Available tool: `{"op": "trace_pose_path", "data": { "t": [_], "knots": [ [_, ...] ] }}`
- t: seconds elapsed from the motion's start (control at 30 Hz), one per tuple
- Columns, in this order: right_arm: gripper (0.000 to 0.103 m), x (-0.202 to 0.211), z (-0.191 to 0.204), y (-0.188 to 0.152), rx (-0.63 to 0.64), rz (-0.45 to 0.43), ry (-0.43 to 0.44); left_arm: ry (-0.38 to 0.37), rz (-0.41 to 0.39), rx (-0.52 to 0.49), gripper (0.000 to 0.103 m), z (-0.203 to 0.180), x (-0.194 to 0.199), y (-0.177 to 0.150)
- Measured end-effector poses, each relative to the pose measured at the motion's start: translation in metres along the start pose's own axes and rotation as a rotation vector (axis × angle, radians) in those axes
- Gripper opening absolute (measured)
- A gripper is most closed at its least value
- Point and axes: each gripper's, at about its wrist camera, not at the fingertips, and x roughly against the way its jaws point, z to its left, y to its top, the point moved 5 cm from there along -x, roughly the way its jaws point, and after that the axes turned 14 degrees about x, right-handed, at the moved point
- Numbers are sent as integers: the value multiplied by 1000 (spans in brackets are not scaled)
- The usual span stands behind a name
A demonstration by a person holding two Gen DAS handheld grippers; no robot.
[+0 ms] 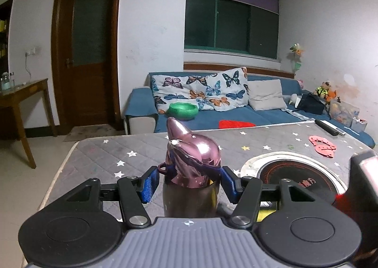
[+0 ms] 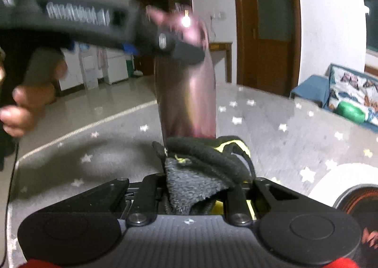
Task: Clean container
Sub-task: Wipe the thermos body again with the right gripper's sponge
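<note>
Pink dolphin-lidded bottle (image 1: 192,173): upright on the star-print table (image 1: 94,149), clamped by left gripper (image 1: 189,181) (blue pads at its neck). Right gripper (image 2: 200,187), just beside the bottle's base: closed on grey cloth (image 2: 191,187).

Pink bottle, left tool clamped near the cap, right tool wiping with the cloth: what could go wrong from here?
1. The left tool grips the glossy pink bottle high up, by its dolphin-shaped cap; a sideways wipe could twist it or make it slip.
2. The dark cloth in the right tool is bunched with loose folds, so it may snag or pull free.
3. The cooktop lies close beside the bottle; a dropped bottle could hit it.
</note>
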Motion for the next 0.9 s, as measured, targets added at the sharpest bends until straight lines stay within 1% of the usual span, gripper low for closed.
{"op": "trace_pose_path", "data": {
  "t": [0.03,0.2,0.3,0.4,0.5,0.63,0.77,0.87,0.9],
  "knots": [
    [18,5,-2,5,12,-15,-5,-12,10,-2,60,0,0,1],
    [18,29,-5,38,75,-107,-27,-59,51,-83,60,-3,0,3],
    [18,32,-7,46,100,-131,-29,-82,68,-92,60,1,-2,5],
    [18,22,-9,39,89,-114,-16,-94,74,-89,60,2,-5,6],
    [18,7,-8,23,75,-73,-7,-89,65,-89,61,1,-5,4],
    [18,-10,-8,5,41,-19,9,-38,32,-96,63,-4,-4,-1],
    [18,-23,-5,-7,13,29,24,11,-15,-96,63,-9,-2,-8],
    [18,-25,-2,-13,-1,47,31,39,-40,-67,63,-10,-1,-13],
    [18,-25,-3,-12,-6,46,31,47,-42,-54,62,-10,0,-14]
  ]
}}
